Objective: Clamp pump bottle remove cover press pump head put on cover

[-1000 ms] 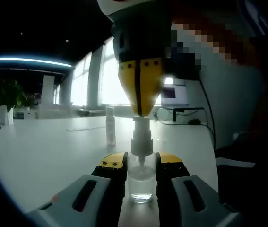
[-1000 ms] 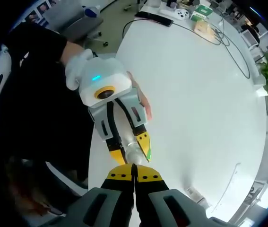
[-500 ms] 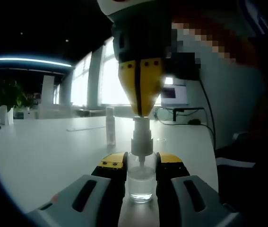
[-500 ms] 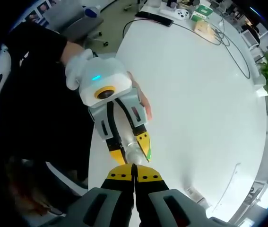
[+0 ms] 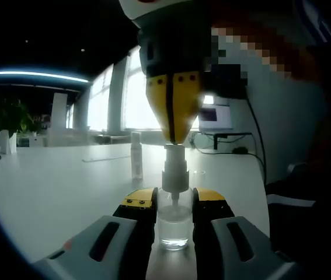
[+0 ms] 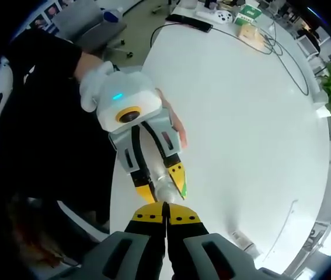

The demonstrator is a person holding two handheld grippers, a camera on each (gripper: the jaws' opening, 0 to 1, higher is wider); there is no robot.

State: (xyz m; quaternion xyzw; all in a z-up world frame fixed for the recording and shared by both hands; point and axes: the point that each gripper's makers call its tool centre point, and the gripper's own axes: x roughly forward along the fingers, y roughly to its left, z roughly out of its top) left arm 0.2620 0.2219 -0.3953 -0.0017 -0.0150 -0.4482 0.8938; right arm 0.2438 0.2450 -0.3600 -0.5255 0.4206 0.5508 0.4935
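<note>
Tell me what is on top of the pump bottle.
The right tool, shut, presses its yellow tips down on the pump head of the pump bottle, which the left tool clamps. The contact spot itself is covered by the tips.

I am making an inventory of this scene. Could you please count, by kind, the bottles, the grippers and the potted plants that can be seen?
Bottles: 2, the clamped pump bottle and a slim bottle standing behind it on the white table.
Grippers: 2, left gripper and right gripper.
Potted plants: 1, the potted plant.
Total: 5.
</note>
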